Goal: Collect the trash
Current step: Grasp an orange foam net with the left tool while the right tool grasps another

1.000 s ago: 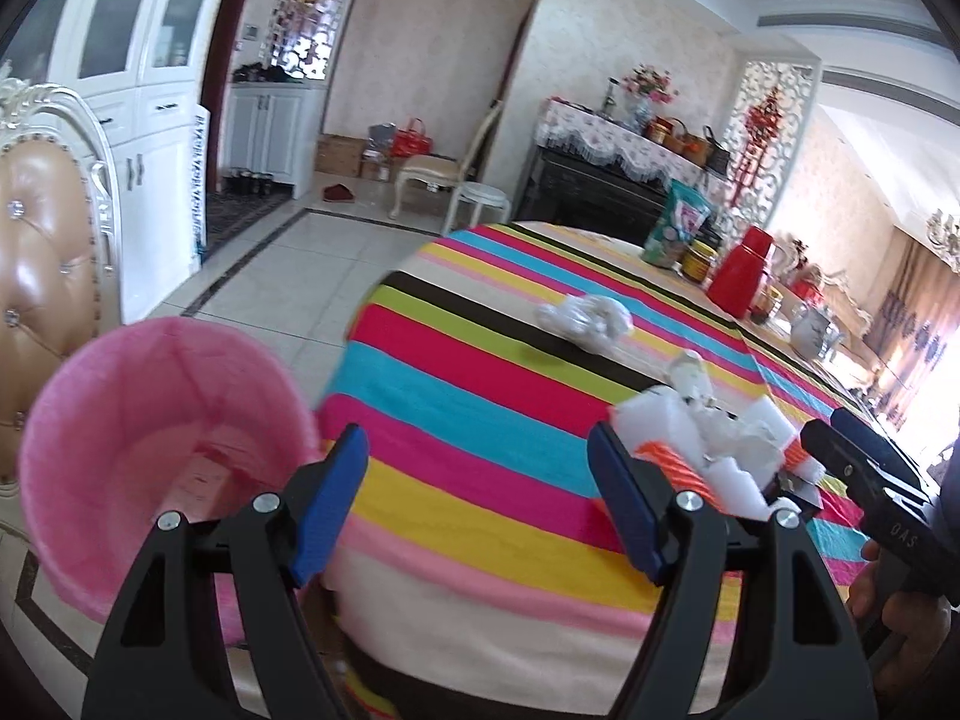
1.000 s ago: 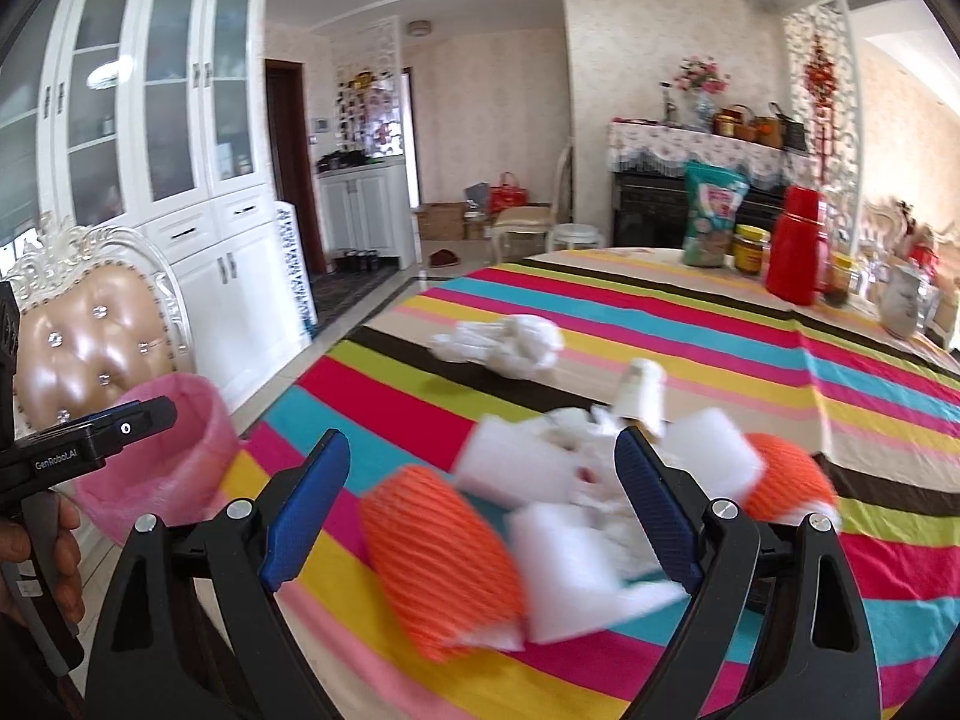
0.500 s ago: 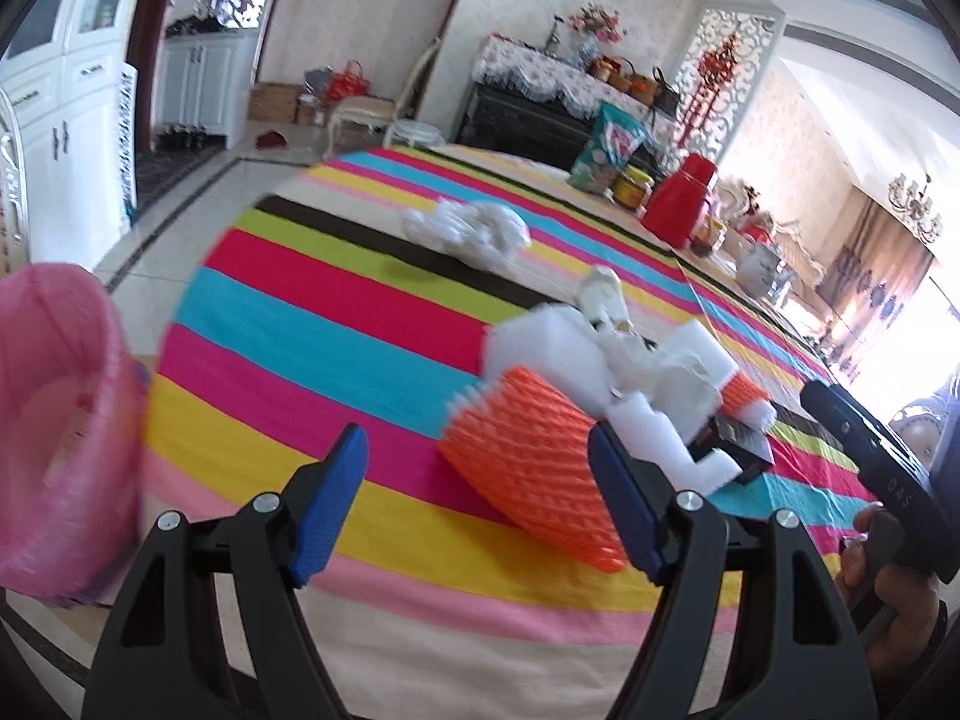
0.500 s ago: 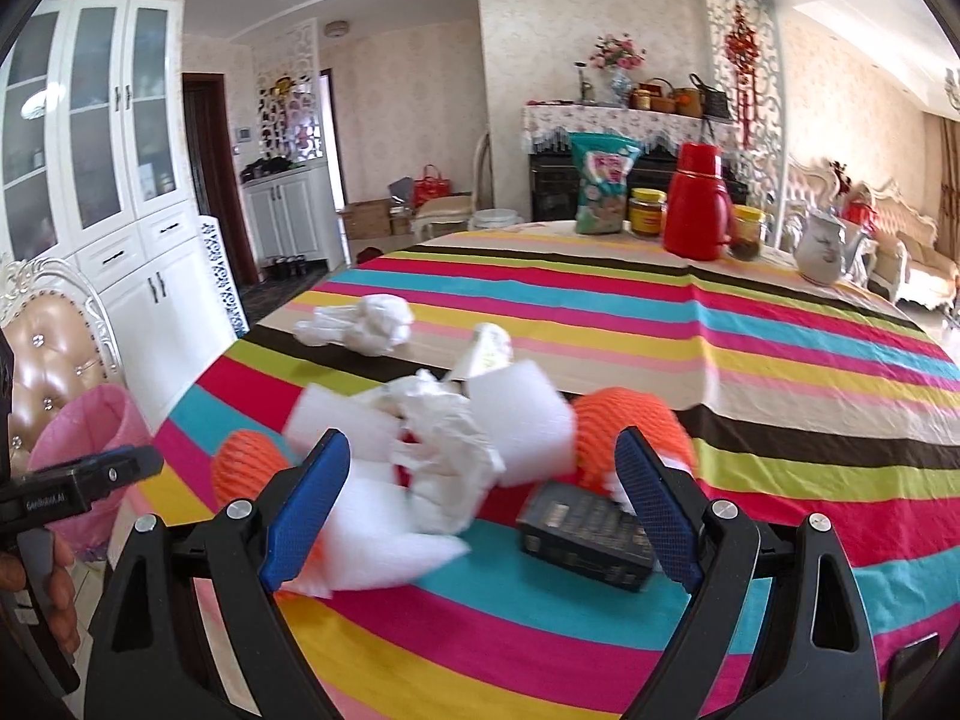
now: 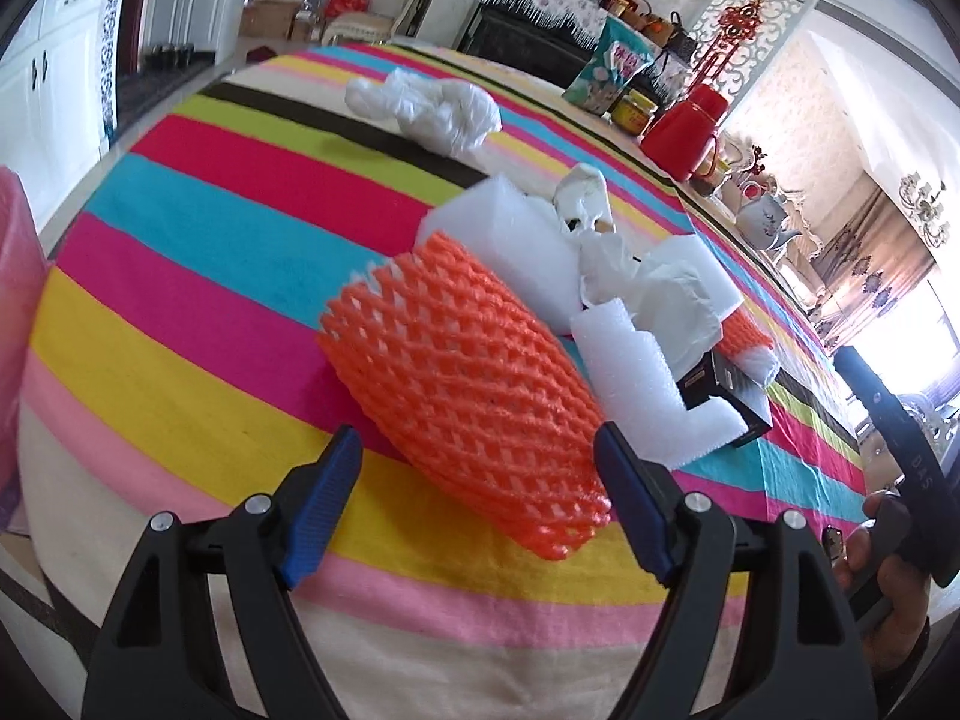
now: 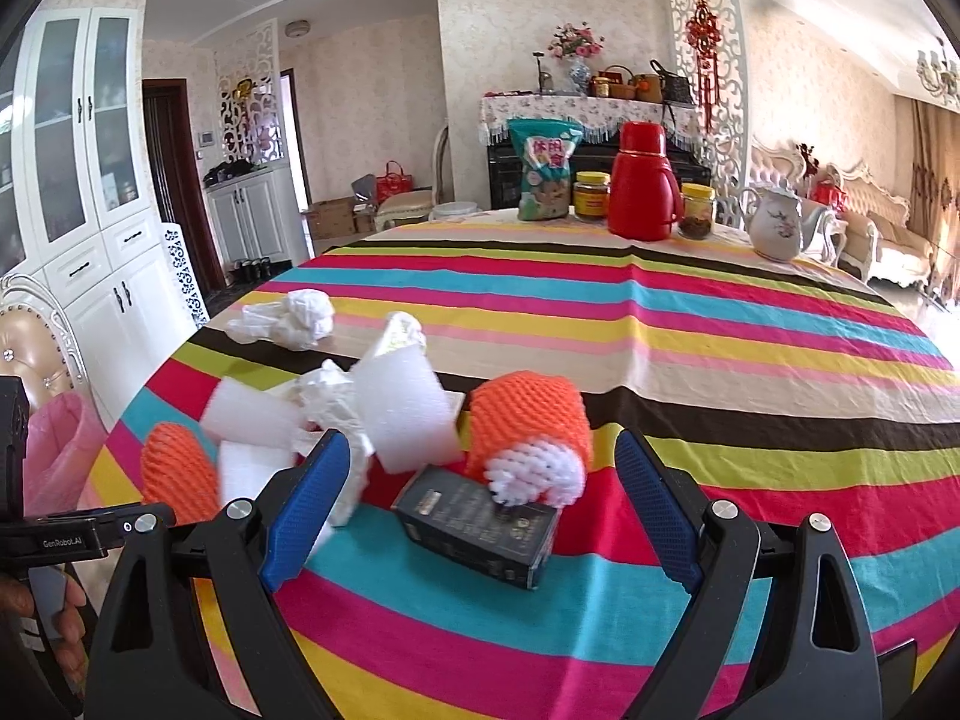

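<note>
A heap of trash lies on the striped tablecloth (image 5: 180, 276). An orange foam net (image 5: 462, 384) lies right in front of my open left gripper (image 5: 480, 510), its near end between the blue pads. White foam blocks (image 5: 510, 246), crumpled tissue (image 5: 672, 294) and a dark box (image 5: 732, 396) lie behind it. My right gripper (image 6: 480, 510) is open and empty over the dark box (image 6: 480, 522) and a second orange net (image 6: 528, 426). A pink-lined bin (image 6: 54, 456) stands off the table's left edge.
A crumpled white plastic bag (image 6: 288, 318) lies farther back on the table. A red thermos (image 6: 642, 186), snack bag (image 6: 543, 168), jars and a white teapot (image 6: 777, 225) stand at the far edge. A padded chair (image 6: 30, 348) stands left.
My left gripper has swung right from the pink bin toward the trash heap and closed in on the orange net. My right gripper has shifted right, over the dark box.
</note>
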